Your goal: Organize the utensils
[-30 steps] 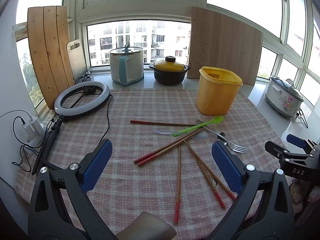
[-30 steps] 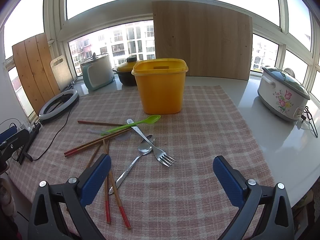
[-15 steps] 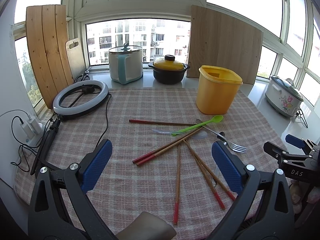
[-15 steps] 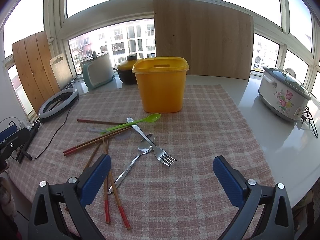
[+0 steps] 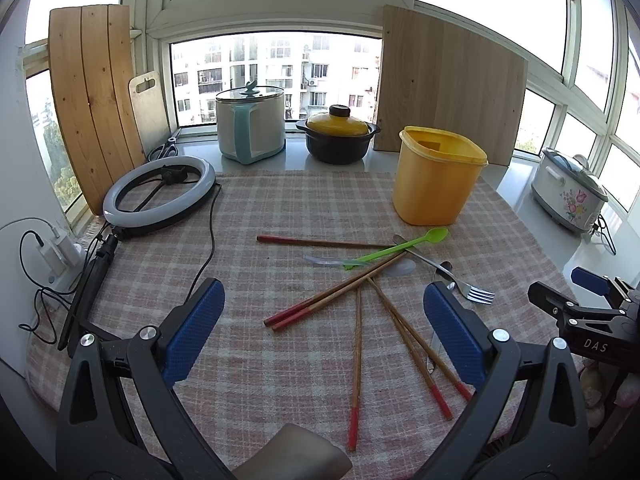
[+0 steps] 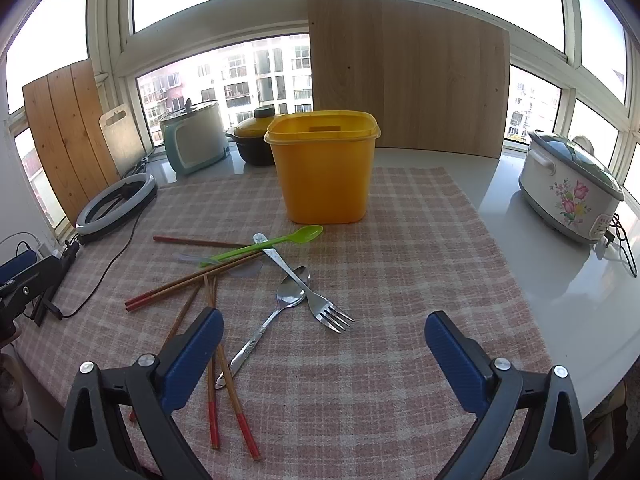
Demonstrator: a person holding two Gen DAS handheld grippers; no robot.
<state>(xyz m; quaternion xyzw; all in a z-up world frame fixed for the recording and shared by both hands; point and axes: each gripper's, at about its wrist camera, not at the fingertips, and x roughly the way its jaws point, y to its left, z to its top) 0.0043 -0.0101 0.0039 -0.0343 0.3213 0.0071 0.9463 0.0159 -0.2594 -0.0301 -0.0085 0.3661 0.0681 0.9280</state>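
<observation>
We hold the left gripper point(image 5: 324, 328) and right gripper point(image 6: 324, 354) spread wide and empty above the checked cloth point(image 6: 420, 280), whose near right part lies bare. The utensils sit mid-cloth before the yellow bin point(image 6: 324, 168) — six red-tipped chopsticks point(image 5: 356, 360), one green spoon point(image 6: 266, 243), one clear spoon point(image 5: 328, 261), one metal spoon point(image 6: 280, 308), one fork point(image 6: 304, 286) crossing it.

Your container point(image 6: 325, 168) stands at twelve o'clock on the cloth point(image 6: 420, 280). Chopsticks point(image 6: 184, 284) lie at ten, the fork point(image 6: 308, 292) just before the container.
</observation>
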